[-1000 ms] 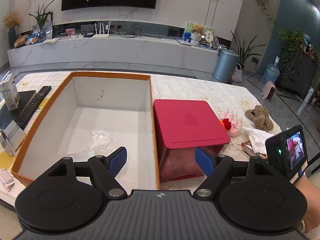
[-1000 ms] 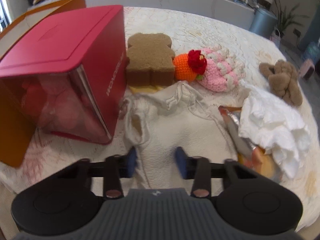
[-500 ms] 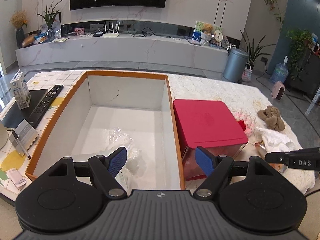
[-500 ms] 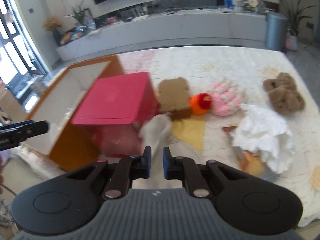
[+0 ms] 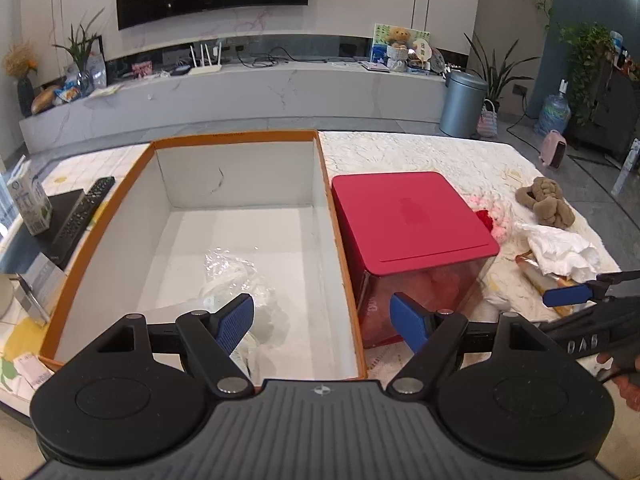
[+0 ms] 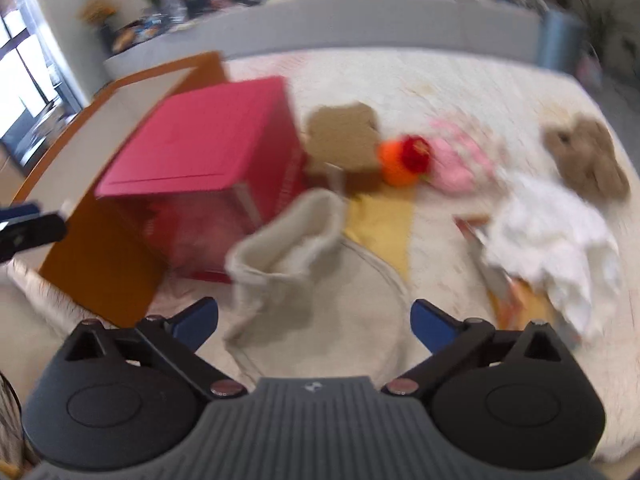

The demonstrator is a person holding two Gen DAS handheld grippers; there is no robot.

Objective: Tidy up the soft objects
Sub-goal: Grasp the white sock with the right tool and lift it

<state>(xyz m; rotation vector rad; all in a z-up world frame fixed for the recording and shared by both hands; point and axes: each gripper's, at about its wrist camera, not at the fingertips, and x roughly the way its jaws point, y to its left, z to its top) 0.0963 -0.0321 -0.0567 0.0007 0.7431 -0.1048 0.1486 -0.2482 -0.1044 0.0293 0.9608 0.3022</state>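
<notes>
The open orange cardboard box (image 5: 328,216) with a white inside holds crumpled clear plastic (image 5: 236,280). My left gripper (image 5: 322,322) is open and empty, hovering over the box's near right corner. My right gripper (image 6: 314,322) is open; a cream cloth pouch (image 6: 296,256) lies loose between and ahead of its jaws, blurred. The right gripper's tip also shows in the left wrist view (image 5: 568,294). On the white rug lie a brown bear cushion (image 6: 344,136), an orange and red knitted toy (image 6: 404,156), a pink knitted piece (image 6: 456,156), a brown plush (image 6: 588,156) and white crumpled cloth (image 6: 548,224).
A red-lidded storage bin (image 5: 408,216) stands right of the orange box, also in the right wrist view (image 6: 208,148). A remote (image 5: 82,208), a carton (image 5: 32,204) and papers lie on the tiled table at left. A yellow sheet (image 6: 380,224) lies on the rug.
My right gripper was shut on the cream pouch half a second ago; its jaws have opened wide and the pouch is released. The left gripper stayed open and rose slightly over the box.
</notes>
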